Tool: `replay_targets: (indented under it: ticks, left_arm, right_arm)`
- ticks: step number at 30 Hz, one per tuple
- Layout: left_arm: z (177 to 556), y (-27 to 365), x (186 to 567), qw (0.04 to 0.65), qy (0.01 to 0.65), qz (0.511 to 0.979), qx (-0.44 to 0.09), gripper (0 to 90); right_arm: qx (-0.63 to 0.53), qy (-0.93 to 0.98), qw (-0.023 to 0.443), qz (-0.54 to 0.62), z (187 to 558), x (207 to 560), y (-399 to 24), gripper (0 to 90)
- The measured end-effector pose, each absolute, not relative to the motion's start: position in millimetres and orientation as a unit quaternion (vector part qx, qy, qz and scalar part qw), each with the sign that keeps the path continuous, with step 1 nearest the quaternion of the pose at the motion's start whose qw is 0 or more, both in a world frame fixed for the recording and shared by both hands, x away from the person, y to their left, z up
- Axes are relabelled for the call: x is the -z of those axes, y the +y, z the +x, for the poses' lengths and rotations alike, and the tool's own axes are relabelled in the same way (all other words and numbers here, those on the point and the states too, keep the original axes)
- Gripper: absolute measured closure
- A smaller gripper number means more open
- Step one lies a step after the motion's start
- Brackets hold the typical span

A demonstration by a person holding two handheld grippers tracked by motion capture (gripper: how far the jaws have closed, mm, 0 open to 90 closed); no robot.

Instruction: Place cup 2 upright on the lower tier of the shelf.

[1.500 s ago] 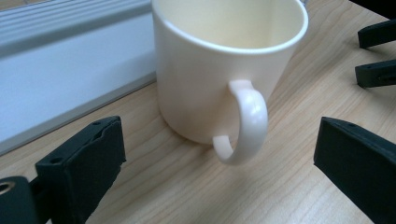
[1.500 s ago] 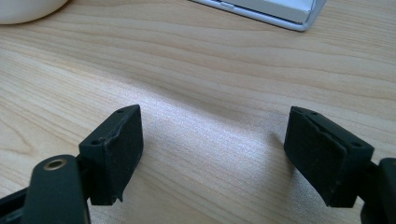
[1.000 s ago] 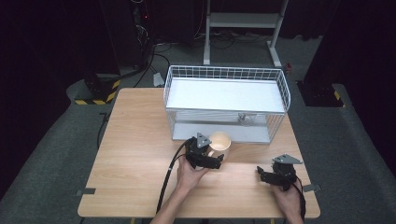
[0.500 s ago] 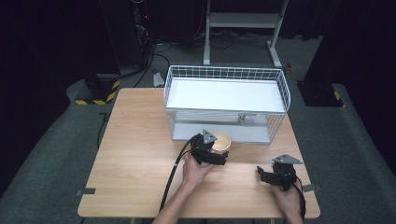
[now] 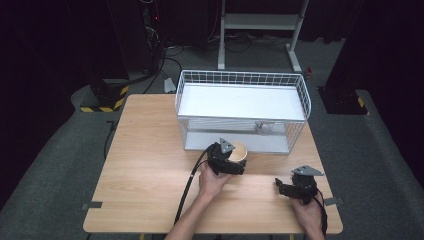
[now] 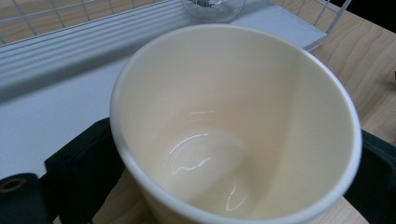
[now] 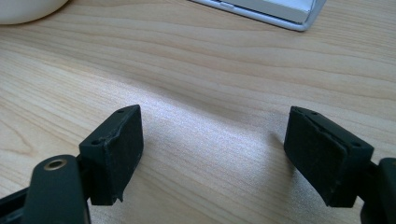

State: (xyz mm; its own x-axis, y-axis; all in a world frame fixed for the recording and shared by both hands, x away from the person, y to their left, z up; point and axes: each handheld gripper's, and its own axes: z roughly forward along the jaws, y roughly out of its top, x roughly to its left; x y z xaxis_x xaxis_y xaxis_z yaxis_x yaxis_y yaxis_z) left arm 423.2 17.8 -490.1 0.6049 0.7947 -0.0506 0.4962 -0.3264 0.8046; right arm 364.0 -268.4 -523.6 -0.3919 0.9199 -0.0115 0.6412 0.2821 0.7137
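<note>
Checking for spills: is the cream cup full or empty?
Empty: the cup shows a bare, glossy bottom between the left gripper's jaws.

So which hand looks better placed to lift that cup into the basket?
The left. Its gripper already has the cup between its jaws, which have just been closing, right beside the basket. The right gripper rests open and empty on the table, farther away.
</note>
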Motion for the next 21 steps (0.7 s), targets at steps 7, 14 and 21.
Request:
replay_targets:
  ticks: [7,14,21]
  left_arm:
    - [424.9,15.9,492.4,0.416,0.410,0.791,-0.179,7.0]
    - [426.0,15.0,493.6,0.414,0.405,0.793,-0.187,7.1]
    - [426.6,11.8,494.2,0.423,0.405,0.786,-0.199,5.3]
  right_arm:
    - [-0.320,0.770,0.218,0.507,364.0,523.6,-268.4,20.1]
    - [-0.320,0.770,0.218,0.507,364.0,523.6,-268.4,20.2]
    - [-0.320,0.771,0.218,0.506,364.0,523.6,-268.6,20.2]
